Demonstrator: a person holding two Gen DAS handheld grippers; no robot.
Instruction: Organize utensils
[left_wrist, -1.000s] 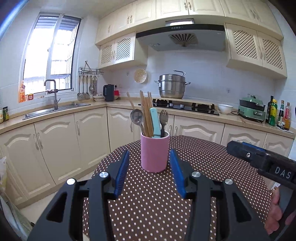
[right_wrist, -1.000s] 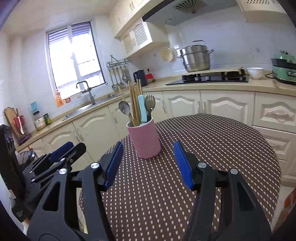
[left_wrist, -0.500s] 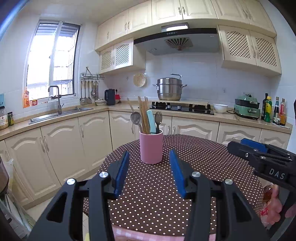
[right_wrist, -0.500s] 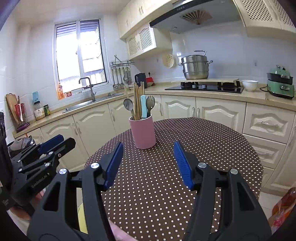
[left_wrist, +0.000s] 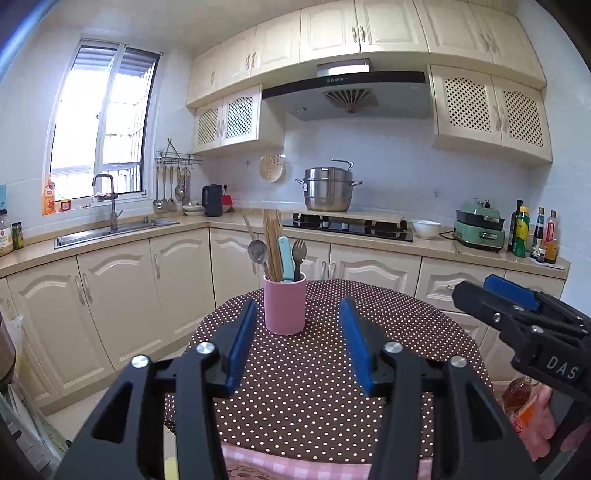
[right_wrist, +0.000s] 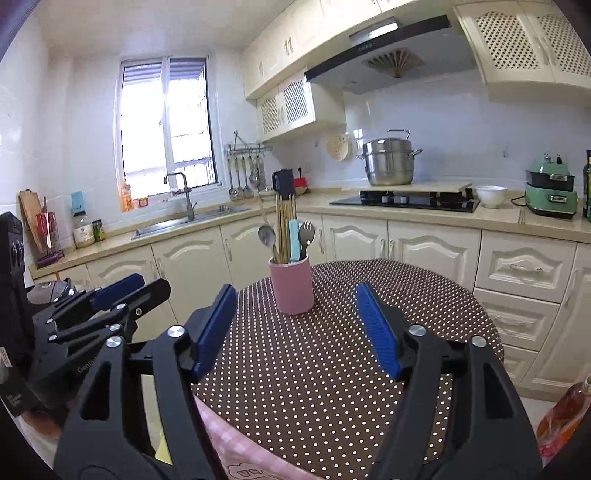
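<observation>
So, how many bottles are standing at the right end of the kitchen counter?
4 at least. In the left wrist view they stand in a row beside the green cooker: a dark bottle, a green-yellow one, a dark-capped one, a red-capped one. Smaller ones may hide behind.

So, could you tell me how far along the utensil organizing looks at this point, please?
It looks essentially finished. Done: the spoon, chopsticks, blue-handled utensil and fork all stand upright in the pink holder on the dotted table. In hand: nothing; the left gripper and right gripper are opening with nothing between the jaws. Left: no loose utensils show on the table.
</observation>
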